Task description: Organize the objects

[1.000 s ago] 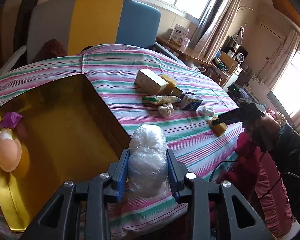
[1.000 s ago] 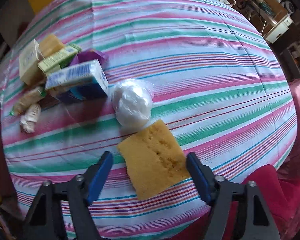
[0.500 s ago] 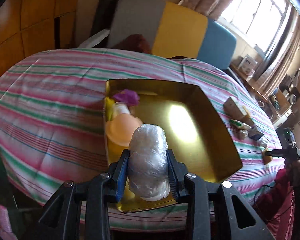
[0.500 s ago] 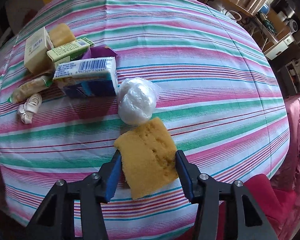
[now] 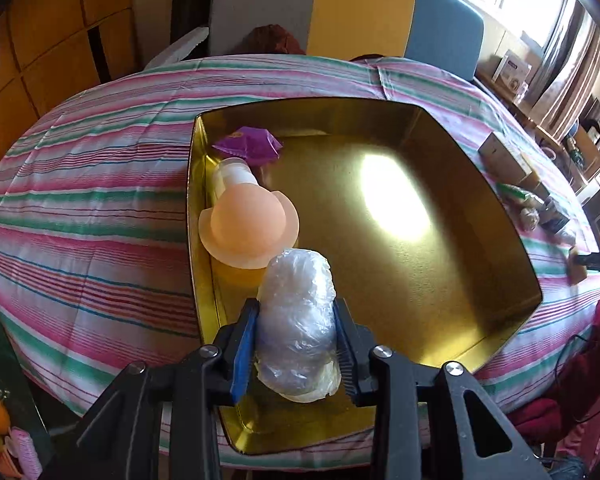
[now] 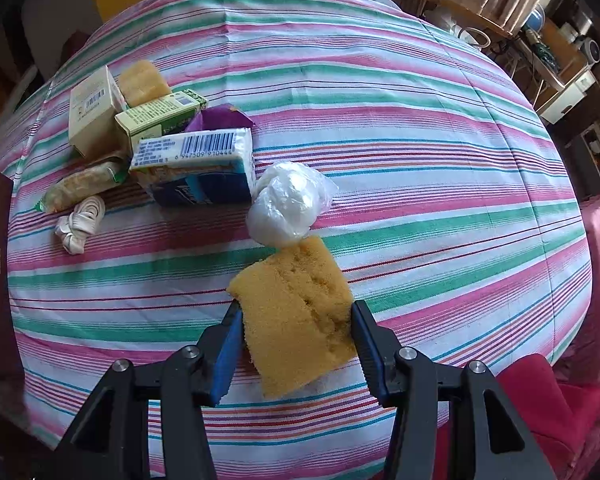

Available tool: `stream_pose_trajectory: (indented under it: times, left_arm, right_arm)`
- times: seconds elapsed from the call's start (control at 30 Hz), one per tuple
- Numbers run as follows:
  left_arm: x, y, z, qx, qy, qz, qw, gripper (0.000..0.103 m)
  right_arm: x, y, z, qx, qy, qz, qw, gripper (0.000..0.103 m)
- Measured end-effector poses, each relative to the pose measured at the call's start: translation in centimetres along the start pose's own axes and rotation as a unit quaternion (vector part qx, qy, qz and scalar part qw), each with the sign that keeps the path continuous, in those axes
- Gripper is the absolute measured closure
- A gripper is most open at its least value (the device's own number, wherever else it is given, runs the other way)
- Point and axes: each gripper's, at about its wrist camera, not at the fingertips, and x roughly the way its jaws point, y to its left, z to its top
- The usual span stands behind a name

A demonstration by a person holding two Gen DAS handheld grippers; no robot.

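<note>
While the left claw (image 5: 296, 344) pinches a plastic-wrapped bundle (image 5: 296, 320) above the gold tray (image 5: 500, 216), at its six-o'clock edge, the right claw (image 6: 294, 344) clamps a yellow sponge (image 6: 296, 316) on the striped desk (image 6: 420, 160); a second wrapped ball (image 6: 284, 204) touches the sponge at twelve o'clock.
</note>
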Motion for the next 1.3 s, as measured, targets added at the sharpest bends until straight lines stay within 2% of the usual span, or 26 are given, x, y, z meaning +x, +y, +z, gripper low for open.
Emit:
stream_pose_trajectory:
  times: [0.3, 0.43, 0.6, 0.8, 0.9, 1.0, 1.07, 1.17, 1.3]
  left_arm:
    - [1.1, -0.6, -0.2, 0.016, 0.008, 0.035, 0.9992, 0.062]
    - [0.7, -0.5, -0.1, 0.011, 0.003, 0.037, 0.9992, 0.060]
    - [-2.0, -0.1, -0.1, -0.002, -0.038, 0.029, 0.9989, 0.060]
    - [-4.6, 1.6, -0.2, -0.048, -0.080, 0.017, 0.9955, 0.060]
    - [-5.3, 2.0, -0.3, -0.064, -0.096, 0.011, 0.9933, 0.060]
    - [-5.7, 2.6, -0.4, -0.074, -0.103, 0.006, 0.9919, 0.060]
    - [-5.9, 3.2, -0.6, -0.087, -0.107, 0.006, 0.9904, 0.060]
    - [-6.1, 4.1, -1.1, -0.103, -0.109, 0.008, 0.9886, 0.060]
    - [-6.6, 5.6, -1.6, -0.119, -0.114, 0.012, 0.9862, 0.060]
  right_arm:
    - [-0.5, -0.4, 0.1, 0.001, -0.001, 0.008, 1.000, 0.050]
    - [-0.9, 0.1, -0.1, 0.002, -0.003, 0.009, 1.000, 0.050]
    - [-0.5, 1.3, -0.3, 0.003, -0.011, 0.015, 1.000, 0.051]
    - [-3.8, 2.7, -2.8, 0.013, -0.035, 0.040, 0.998, 0.051]
    - [-6.6, 4.4, -3.7, 0.004, -0.068, 0.062, 0.996, 0.051]
    - [-10.2, 8.2, -3.8, -0.038, -0.109, 0.109, 0.987, 0.051]
    - [-12.3, 12.1, -3.7, -0.082, -0.130, 0.140, 0.978, 0.051]
    - [-15.1, 19.6, -4.2, -0.159, -0.148, 0.193, 0.957, 0.051]
    - [-15.6, 30.6, -5.7, -0.265, -0.127, 0.250, 0.923, 0.051]
